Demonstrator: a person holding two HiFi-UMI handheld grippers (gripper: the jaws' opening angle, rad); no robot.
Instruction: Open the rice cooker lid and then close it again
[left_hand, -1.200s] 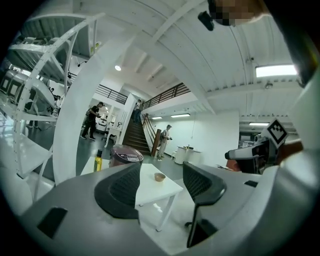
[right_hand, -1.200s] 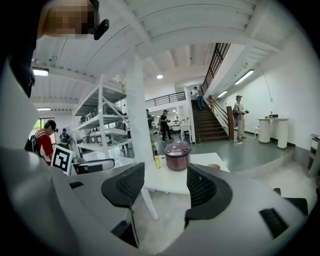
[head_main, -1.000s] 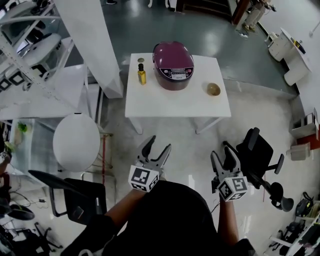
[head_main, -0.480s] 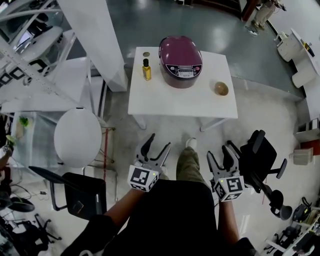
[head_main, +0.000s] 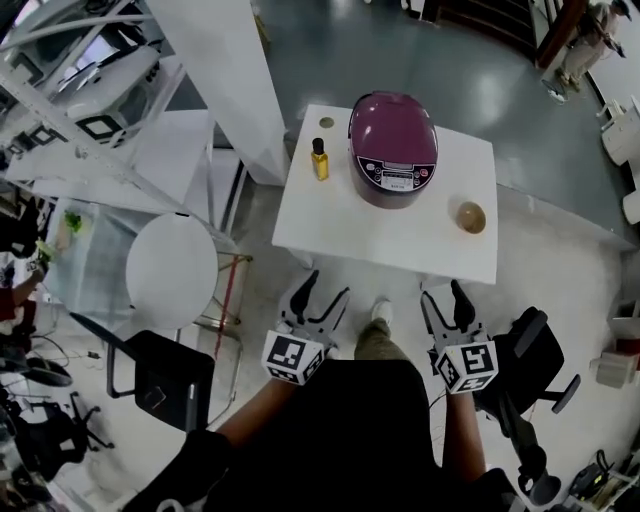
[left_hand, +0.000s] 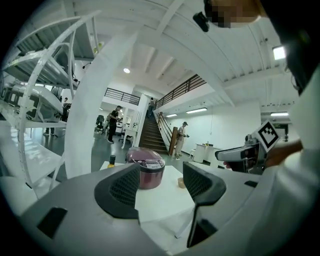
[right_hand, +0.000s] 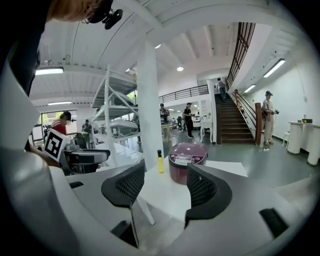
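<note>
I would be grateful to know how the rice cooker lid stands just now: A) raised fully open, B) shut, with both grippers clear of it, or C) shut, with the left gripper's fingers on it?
B: the rice cooker lid lies flat and shut on the table, while the left gripper and right gripper are open and short of it.
</note>
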